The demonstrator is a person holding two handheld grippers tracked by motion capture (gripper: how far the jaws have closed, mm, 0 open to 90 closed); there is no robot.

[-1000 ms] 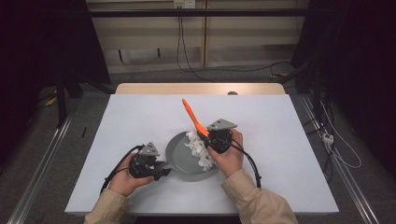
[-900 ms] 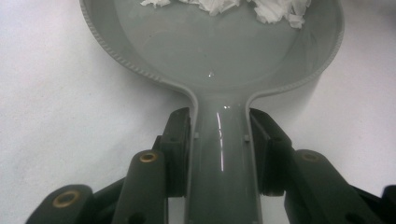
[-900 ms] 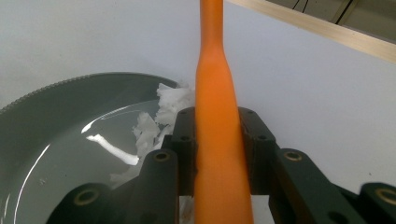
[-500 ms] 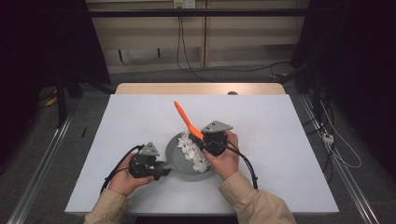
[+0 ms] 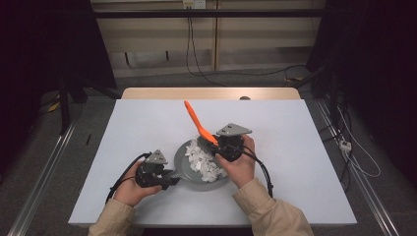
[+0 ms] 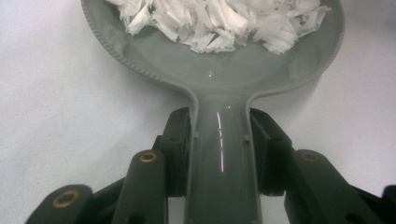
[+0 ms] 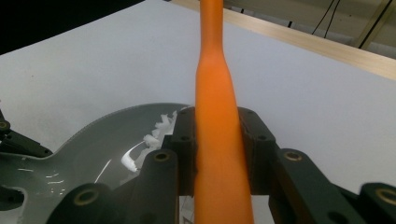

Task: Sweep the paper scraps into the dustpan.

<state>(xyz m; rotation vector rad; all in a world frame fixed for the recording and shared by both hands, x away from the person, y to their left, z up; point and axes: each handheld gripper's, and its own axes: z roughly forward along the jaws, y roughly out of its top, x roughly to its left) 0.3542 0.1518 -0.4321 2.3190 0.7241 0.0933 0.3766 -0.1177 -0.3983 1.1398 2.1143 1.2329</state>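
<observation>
Overall count: one grey pan (image 5: 194, 173), one orange handle (image 5: 196, 122), one heap of white scraps (image 5: 202, 161), two grippers.
Left gripper (image 5: 166, 178): left of the pan, jaws clamped on its handle.
Pan: centre-front of the white table (image 5: 295, 147), scraps inside.
Right gripper (image 5: 214, 147): over the pan's right rim, jaws clamped on the orange handle.
Hidden: the orange tool's working end, behind the gripper.
Surroundings: cables on the floor beyond the table.

Left gripper (image 5: 169, 178) low beside the person's left hand (image 5: 132, 186), jaws clamped; right gripper (image 5: 216, 146), in the right hand (image 5: 239, 166), likewise clamped, forearms converging.
</observation>
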